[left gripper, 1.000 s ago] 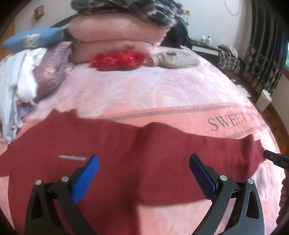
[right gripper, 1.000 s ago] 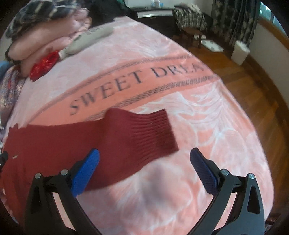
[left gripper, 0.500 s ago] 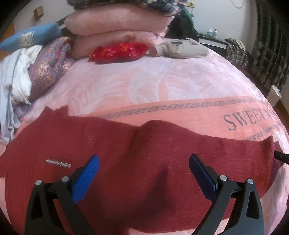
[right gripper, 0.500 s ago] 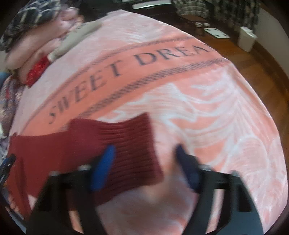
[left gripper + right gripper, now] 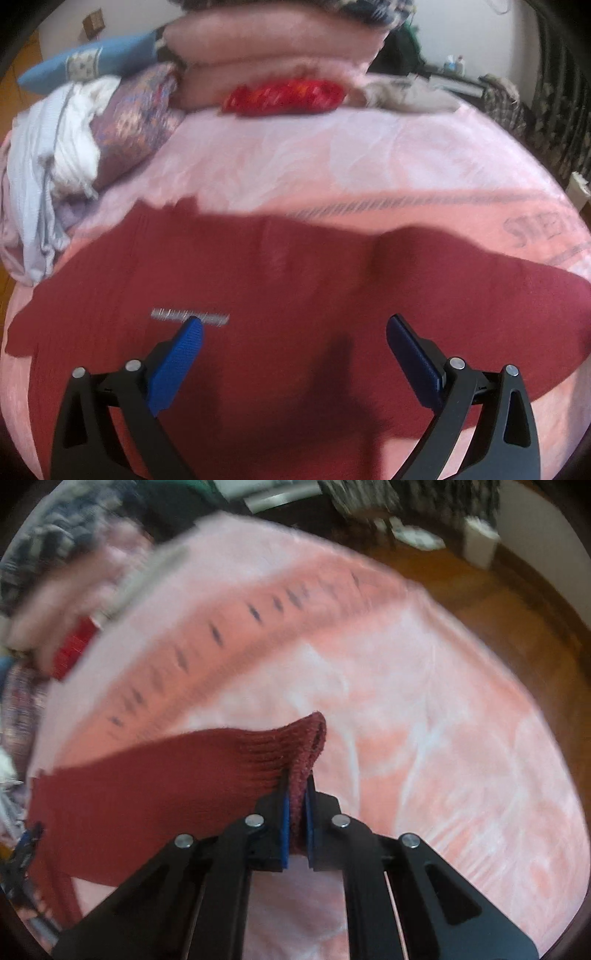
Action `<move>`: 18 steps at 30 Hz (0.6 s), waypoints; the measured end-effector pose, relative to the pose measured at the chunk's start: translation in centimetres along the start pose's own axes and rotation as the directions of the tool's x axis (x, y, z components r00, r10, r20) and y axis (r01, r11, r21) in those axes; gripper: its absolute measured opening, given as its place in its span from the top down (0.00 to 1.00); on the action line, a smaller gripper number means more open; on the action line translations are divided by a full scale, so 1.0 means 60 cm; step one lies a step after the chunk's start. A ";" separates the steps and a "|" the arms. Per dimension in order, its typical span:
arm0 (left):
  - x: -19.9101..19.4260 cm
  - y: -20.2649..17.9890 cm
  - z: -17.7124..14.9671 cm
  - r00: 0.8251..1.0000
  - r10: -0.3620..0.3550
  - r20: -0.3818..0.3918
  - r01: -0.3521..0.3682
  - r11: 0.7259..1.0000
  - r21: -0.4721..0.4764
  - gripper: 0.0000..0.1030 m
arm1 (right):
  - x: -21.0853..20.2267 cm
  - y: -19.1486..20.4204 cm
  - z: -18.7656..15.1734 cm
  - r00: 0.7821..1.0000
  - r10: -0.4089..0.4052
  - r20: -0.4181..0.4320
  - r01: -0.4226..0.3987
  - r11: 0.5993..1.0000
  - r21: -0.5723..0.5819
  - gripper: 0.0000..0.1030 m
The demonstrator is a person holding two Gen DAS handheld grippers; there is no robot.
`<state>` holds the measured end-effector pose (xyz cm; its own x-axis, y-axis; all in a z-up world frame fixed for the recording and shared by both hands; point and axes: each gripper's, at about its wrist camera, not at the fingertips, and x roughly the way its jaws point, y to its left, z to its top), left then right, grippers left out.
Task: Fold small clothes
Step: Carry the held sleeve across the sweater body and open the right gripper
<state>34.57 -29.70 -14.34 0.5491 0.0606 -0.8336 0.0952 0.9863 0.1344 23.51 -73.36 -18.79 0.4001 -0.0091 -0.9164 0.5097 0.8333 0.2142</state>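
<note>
right gripper (image 5: 295,805) pinches the ribbed cuff (image 5: 295,738) of the maroon sweater (image 5: 295,295); left gripper (image 5: 295,328) hovers agape (touching nothing); best carry that sleeve across low and flat.
</note>
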 end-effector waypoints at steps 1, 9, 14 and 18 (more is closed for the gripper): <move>0.005 0.012 -0.004 1.000 -0.005 -0.019 0.005 1.000 -0.010 0.04 | 0.004 0.010 -0.004 0.999 -0.032 0.018 0.032 0.999 -0.009 0.95; 0.002 0.113 -0.013 0.999 0.001 -0.037 -0.002 1.000 -0.025 0.04 | -0.068 0.169 -0.036 0.965 -0.161 0.208 0.217 0.935 -0.282 0.95; -0.011 0.178 -0.013 0.999 -0.015 -0.035 0.013 0.999 -0.048 0.04 | -0.092 0.349 -0.103 0.980 0.015 0.199 0.093 0.848 -0.522 0.95; -0.024 0.226 -0.020 0.999 -0.030 -0.032 0.028 0.997 -0.067 0.04 | -0.089 0.478 -0.140 0.983 0.156 0.101 -0.062 0.787 -0.614 0.95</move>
<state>34.07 -16.20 -11.95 0.5192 0.0356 -0.8539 0.0546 0.9957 0.0747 29.60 -44.78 -10.61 0.5498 0.0654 -0.8327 -0.0918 0.9956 0.0176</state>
